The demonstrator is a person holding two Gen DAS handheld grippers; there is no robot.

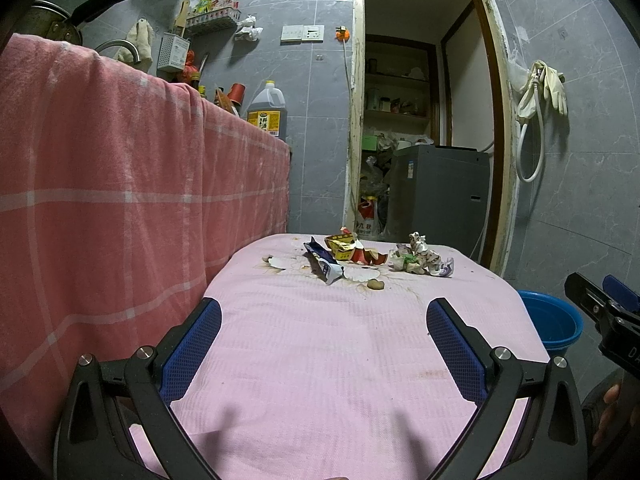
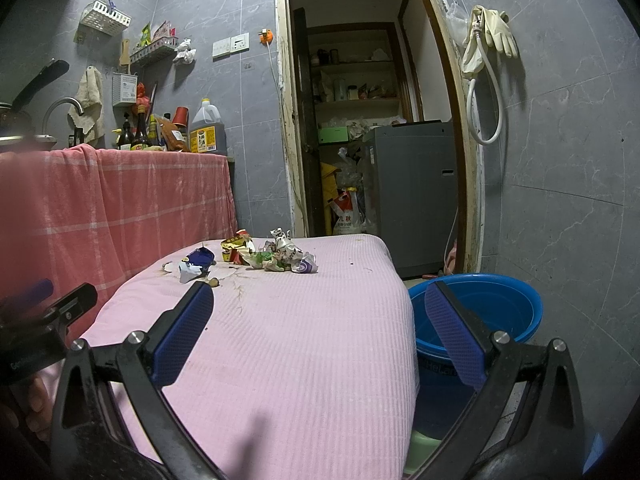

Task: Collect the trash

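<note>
Pink-cloth table [image 1: 320, 360] fills the near view, trash bunched at its far end — near half is bare, plenty of room to travel forward. Blue basin [image 2: 500, 300] sits on the floor just beside the table's right edge, likely the drop spot; empty as far as shown. Red checked cloth [image 1: 120, 200] hangs close on the left, so less side room there. Left gripper [image 1: 324, 316] spread wide, empty; right gripper [image 2: 318, 304] also spread wide, empty, hovering over the right table edge. Trash: blue snack wrapper [image 2: 196, 262], yellow-red wrapper [image 2: 236, 246], crumpled paper wad [image 2: 286, 258] — all probably light, soft, crushable, foil likely slippery. Pinch the raised folds, not flat parts. Small brown scrap [image 1: 375, 285] looks harder, low-lying.
</note>
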